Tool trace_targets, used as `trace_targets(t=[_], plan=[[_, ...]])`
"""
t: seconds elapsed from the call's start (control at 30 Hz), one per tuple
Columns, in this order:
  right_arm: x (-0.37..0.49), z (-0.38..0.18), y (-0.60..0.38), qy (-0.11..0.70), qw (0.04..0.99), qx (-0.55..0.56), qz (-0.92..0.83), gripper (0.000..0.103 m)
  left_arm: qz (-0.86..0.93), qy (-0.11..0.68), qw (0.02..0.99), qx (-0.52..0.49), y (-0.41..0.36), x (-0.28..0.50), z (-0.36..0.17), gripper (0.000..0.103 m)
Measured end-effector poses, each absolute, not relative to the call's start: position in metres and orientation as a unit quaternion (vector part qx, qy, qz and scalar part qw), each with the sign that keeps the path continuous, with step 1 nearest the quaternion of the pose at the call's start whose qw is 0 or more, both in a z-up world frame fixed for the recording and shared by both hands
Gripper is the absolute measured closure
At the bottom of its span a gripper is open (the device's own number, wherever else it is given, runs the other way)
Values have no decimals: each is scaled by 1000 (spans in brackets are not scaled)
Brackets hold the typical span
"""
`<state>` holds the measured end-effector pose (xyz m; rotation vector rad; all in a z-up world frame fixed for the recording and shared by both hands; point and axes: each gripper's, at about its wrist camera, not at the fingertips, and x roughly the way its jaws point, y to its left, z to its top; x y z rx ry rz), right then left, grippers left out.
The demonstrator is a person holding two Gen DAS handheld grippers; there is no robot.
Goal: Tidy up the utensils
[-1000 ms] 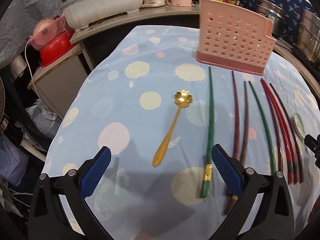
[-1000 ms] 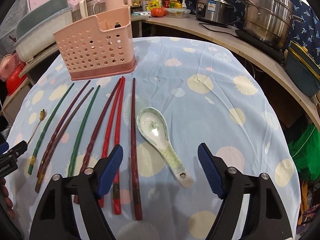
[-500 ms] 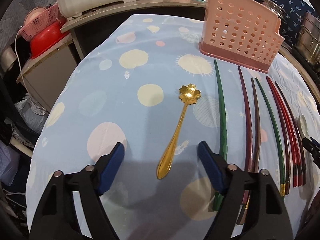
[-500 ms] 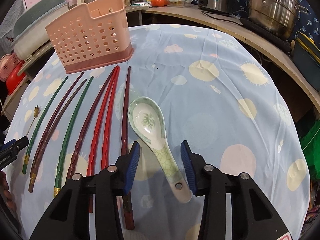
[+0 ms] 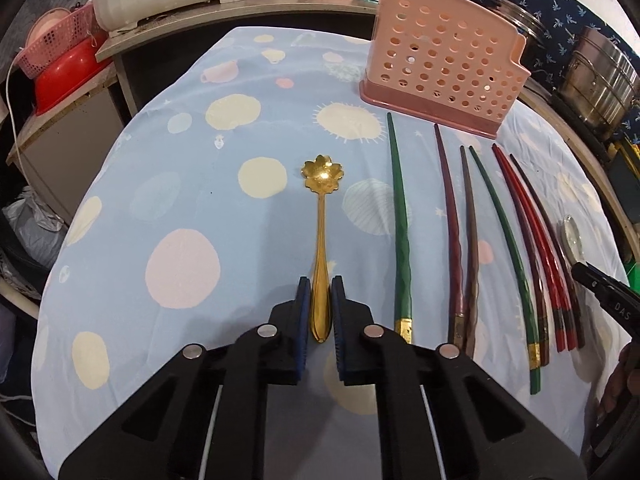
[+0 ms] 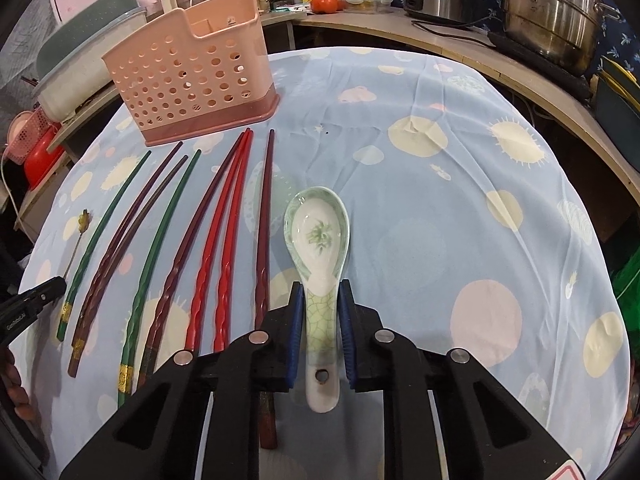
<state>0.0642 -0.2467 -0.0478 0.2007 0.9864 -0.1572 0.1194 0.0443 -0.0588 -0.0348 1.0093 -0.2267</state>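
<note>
On the desk (image 5: 120, 208), the left hand-held gripper (image 5: 320, 284) is pinching the gold spoon (image 5: 320, 240) by its handle, while the right hand-held gripper (image 6: 320, 290) is clamping the ceramic spoon (image 6: 318, 256), both lying flat beside the chopsticks (image 6: 224, 248).

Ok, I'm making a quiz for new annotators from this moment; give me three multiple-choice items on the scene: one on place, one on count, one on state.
1. Where does the pink perforated plastic utensil holder stand?
A. beyond the chopsticks' thin tips
B. right of the ceramic spoon
C. on the counter

2. How many green chopsticks lie on the cloth?
A. one
B. two
C. four

3. What is the left gripper doing?
A. hanging wide open
B. closed around the gold flower-bowled metal spoon
C. holding a chopstick

Answers: 1 A, the tips point toward its base. 2 B, two green sticks show in both views. 3 B, its blue pads flank the spoon handle closely.
</note>
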Motion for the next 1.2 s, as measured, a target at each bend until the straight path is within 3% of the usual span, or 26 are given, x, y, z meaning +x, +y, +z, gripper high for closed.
trace_targets(t=[0.67, 0.73, 1.1, 1.17, 1.2], plan=[[28, -18, -240, 444, 887, 110, -66, 88, -119, 458, 881, -19, 48, 85, -25, 93], [24, -14, -240, 440, 889, 111, -65, 88, -119, 453, 883, -21, 49, 82, -20, 103], [9, -32, -243, 461, 877, 119, -65, 87, -120, 461, 879, -20, 46, 76, -24, 103], [8, -34, -243, 463, 876, 119, -66, 85, -120, 469, 875, -25, 47, 75, -29, 101], [7, -34, -242, 464, 875, 117, -67, 82, -120, 473, 872, -29, 48, 75, -32, 96]])
